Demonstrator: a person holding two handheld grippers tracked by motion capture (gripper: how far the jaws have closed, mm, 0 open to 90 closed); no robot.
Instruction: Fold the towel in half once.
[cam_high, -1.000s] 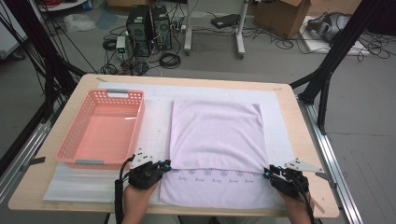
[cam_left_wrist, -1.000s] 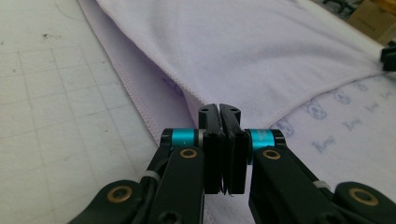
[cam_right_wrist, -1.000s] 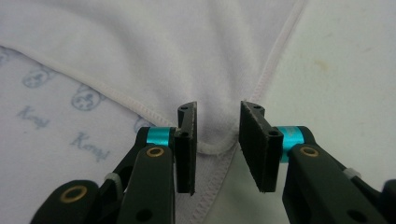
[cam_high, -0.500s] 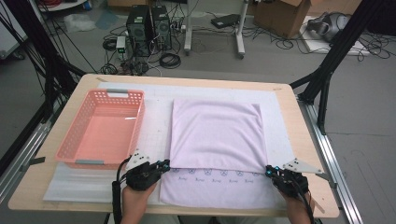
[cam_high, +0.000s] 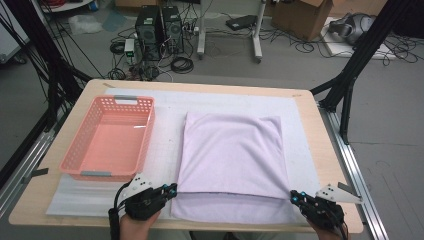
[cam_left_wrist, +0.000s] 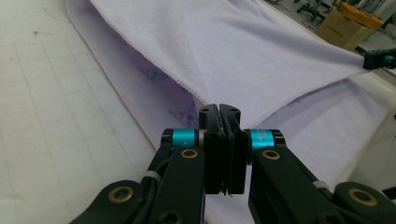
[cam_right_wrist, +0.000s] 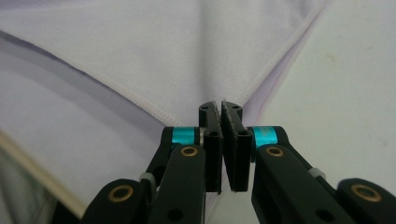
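The table (cam_high: 320, 150) is a pale wooden top with rounded corners, and a white mat (cam_high: 165, 145) covers most of it, leaving a bare wooden strip along each edge. Taking the lilac towel (cam_high: 230, 155) as the landmark: it lies flat on the mat at the middle right of the table, its upper layer folded so that the near hem sits a little short of the bottom layer, which shows as a lilac band along the near edge. Left of the towel stands the pink basket (cam_high: 107, 137), apart from it, with a strip of bare mat between them. Beyond the towel's far edge the mat is open up to the table's far rim, and a narrow run of mat and wood lies to the towel's right. At the towel's near left corner the left gripper (cam_high: 170, 190) has its jaws pressed together on the folded layer's corner, the hemmed edge (cam_left_wrist: 187, 86) running up from the tips. At the near right corner the right gripper (cam_high: 296, 197) has just closed, its jaws pinching the corner where two stitched hems (cam_right_wrist: 154, 109) meet.
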